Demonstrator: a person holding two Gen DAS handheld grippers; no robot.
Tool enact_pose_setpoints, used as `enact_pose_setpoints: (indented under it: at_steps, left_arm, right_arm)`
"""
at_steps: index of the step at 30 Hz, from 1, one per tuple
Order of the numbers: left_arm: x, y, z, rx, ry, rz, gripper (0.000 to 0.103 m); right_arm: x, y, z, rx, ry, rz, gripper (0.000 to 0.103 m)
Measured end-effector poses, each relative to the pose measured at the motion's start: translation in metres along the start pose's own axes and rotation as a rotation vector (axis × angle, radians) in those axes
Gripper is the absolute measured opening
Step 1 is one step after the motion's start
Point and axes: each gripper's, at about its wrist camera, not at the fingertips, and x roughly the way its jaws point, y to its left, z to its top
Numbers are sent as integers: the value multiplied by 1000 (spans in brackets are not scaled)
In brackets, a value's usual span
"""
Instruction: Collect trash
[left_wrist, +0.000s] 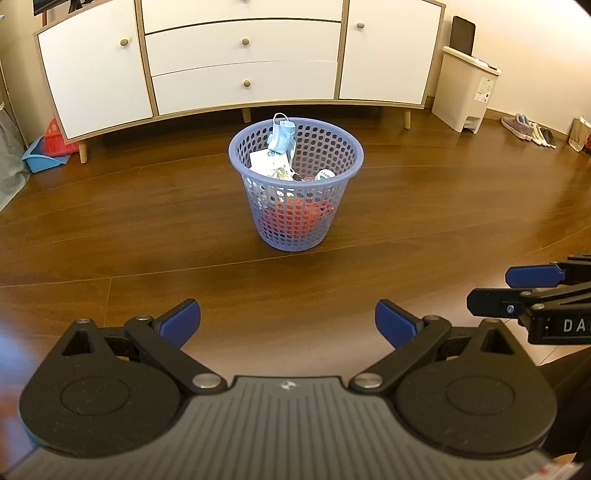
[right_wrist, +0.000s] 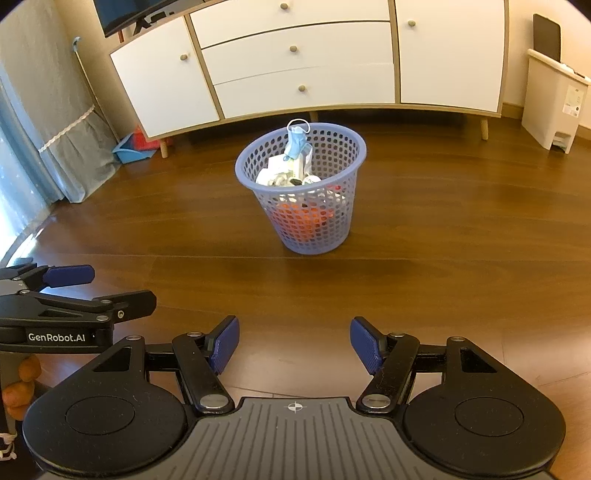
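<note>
A lavender perforated waste basket (left_wrist: 295, 236) (right_wrist: 314, 236) stands upright on the wooden floor in front of a sideboard. Trash fills it: a blue face mask (left_wrist: 282, 138) (right_wrist: 295, 142) hangs over the far rim, with white paper and packaging (left_wrist: 267, 162) (right_wrist: 277, 173) below and something orange (left_wrist: 295, 214) (right_wrist: 295, 218) at the bottom. My left gripper (left_wrist: 288, 325) is open and empty, well short of the basket. My right gripper (right_wrist: 293, 345) is open and empty too. Each appears at the other view's edge: the right gripper (left_wrist: 517, 288), the left gripper (right_wrist: 107, 288).
A white and wood sideboard (left_wrist: 240, 55) (right_wrist: 303, 62) on legs stands behind the basket. A cream pedal bin (left_wrist: 469, 92) (right_wrist: 554, 107) is at the right, shoes (left_wrist: 528, 129) beyond it. A blue dustpan with a red brush (left_wrist: 48, 147) (right_wrist: 135, 146) and a grey curtain (right_wrist: 74, 140) lie left.
</note>
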Motion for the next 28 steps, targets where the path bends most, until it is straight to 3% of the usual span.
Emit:
enact_pose_setpoints:
  at_steps: [28]
  left_arm:
    - [-2, 0, 0, -19, -10, 4, 100]
  right_arm:
    - [0, 0, -1, 13, 2, 5, 64]
